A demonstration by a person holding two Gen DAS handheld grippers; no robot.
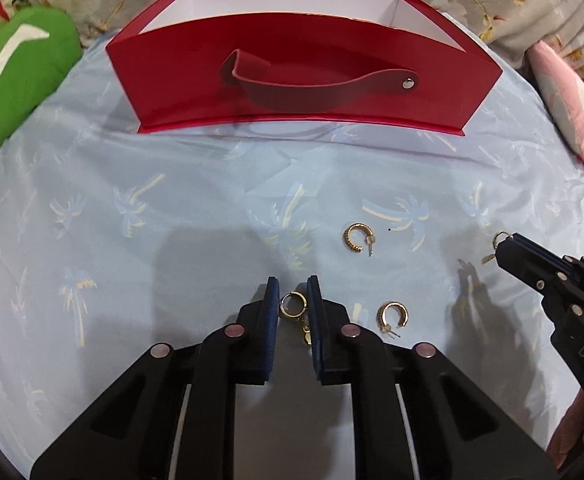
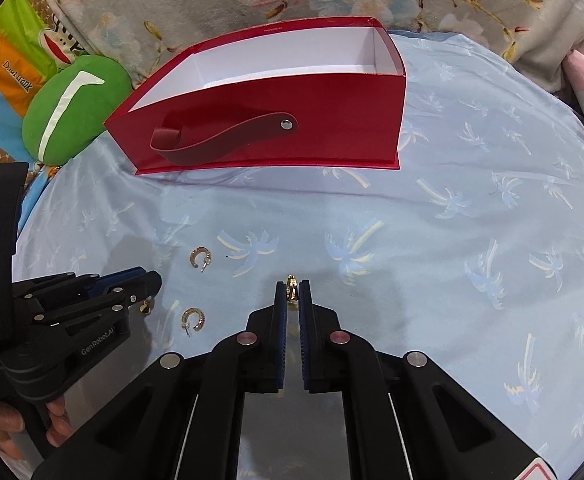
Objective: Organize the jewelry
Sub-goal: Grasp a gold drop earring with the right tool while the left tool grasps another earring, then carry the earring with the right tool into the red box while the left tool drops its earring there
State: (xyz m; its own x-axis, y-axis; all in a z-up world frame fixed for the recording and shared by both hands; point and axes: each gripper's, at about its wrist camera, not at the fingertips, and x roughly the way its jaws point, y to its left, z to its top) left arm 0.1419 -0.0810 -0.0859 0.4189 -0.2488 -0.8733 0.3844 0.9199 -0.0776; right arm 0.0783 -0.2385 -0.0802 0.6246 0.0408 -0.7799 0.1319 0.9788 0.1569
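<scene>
Between left gripper [image 1: 293,296] pads, hoop earring [image 1: 293,305]

a pale blue sheet [image 1: 132,168] printed with faint palm trees covers the surface, lightly creased. on it at the far side stands an open red box [image 1: 304,80] with a white inside and a red strap handle on its near wall. nearer lie two gold c-shaped hoop earrings, one farther out [image 1: 357,237] and one closer in [image 1: 391,315], well apart from the box, while a green cushion [image 1: 16,76] rests at the sheet's left edge.
</scene>
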